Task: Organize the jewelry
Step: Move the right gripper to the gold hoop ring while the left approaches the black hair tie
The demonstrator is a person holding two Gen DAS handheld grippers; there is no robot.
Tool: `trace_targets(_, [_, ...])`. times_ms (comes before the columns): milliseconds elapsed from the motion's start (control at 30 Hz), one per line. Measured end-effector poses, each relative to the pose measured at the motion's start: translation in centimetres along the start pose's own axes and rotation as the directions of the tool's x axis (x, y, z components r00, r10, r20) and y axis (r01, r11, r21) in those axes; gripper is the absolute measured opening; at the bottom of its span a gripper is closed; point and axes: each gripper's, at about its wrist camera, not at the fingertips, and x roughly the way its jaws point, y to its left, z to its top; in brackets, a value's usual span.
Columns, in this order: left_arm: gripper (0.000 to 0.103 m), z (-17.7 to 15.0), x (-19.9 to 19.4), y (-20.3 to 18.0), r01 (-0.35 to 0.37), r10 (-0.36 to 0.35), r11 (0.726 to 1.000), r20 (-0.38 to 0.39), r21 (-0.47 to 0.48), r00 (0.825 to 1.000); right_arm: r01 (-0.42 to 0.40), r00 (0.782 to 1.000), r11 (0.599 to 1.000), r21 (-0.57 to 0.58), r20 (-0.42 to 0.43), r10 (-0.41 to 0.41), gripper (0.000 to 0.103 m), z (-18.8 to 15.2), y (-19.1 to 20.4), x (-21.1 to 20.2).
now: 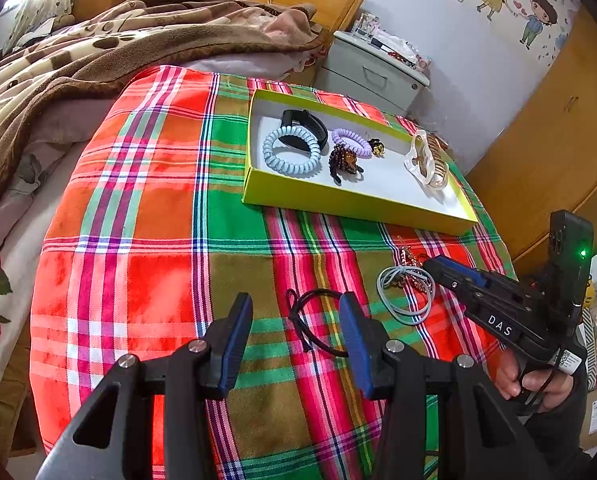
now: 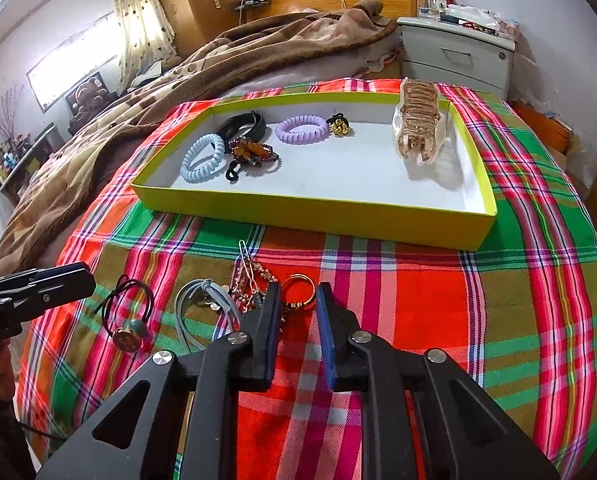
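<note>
Right gripper (image 2: 296,300) jaws narrowed around gold ring (image 2: 298,291), not visibly pinching; left gripper (image 1: 296,312) open, farther.

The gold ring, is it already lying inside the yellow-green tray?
No, the gold ring lies on the plaid cloth in front of the yellow-green tray, between the right gripper fingers.

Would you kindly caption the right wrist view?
Right gripper closing around a gold ring on plaid cloth, before the tray.
</note>
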Motion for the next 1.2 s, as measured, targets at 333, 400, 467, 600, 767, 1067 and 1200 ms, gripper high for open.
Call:
trace_targets(333, [0.047, -0.1, 0.1, 0.1, -0.008, 0.008, 1.0, -0.004, -0.004, 1.0, 0.021, 0.999, 0.999, 0.041, 0.031, -0.022, 0.012, 0.1, -1.7, -1.0])
trace_targets(400, [0.047, -0.1, 0.1, 0.1, -0.008, 0.008, 1.0, -0.005, -0.005, 1.0, 0.009, 0.999, 1.0, 0.024, 0.039, -0.01, 0.012, 0.2, -1.4, -1.0])
trace_targets(467, [0.047, -0.1, 0.1, 0.1, -0.007, 0.007, 1.0, -0.006, -0.003, 1.0, -0.011, 0.999, 1.0, 0.01, 0.036, 0.011, 0.016, 0.4, -1.0, -0.9])
trace_targets(600, [0.047, -0.1, 0.3, 0.0, -0.005, 0.005, 1.0, -0.011, 0.001, 1.0, 0.009, 1.0, 1.0, -0.017, 0.008, -0.009, 0.032, 0.5, -0.2, 0.2])
trace_targets(767, [0.047, -0.2, 0.3, -0.2, -0.004, 0.004, 1.0, -0.016, 0.006, 1.0, 0.016, 1.0, 1.0, -0.01, -0.002, -0.016, 0.033, 0.7, 0.1, 0.6])
trace_targets(1067, [0.047, 0.0, 0.5, -0.2, -0.008, 0.008, 1.0, -0.021, 0.003, 1.0, 0.003, 1.0, 1.0, -0.013, -0.011, -0.003, 0.026, 0.4, 0.2, 0.5])
trace_targets(1200, [0.047, 0.0, 0.6, -0.3, -0.008, 0.008, 1.0, -0.023, 0.006, 1.0, -0.007, 1.0, 1.0, -0.003, -0.008, 0.007, 0.022, 0.1, -0.1, 0.4])
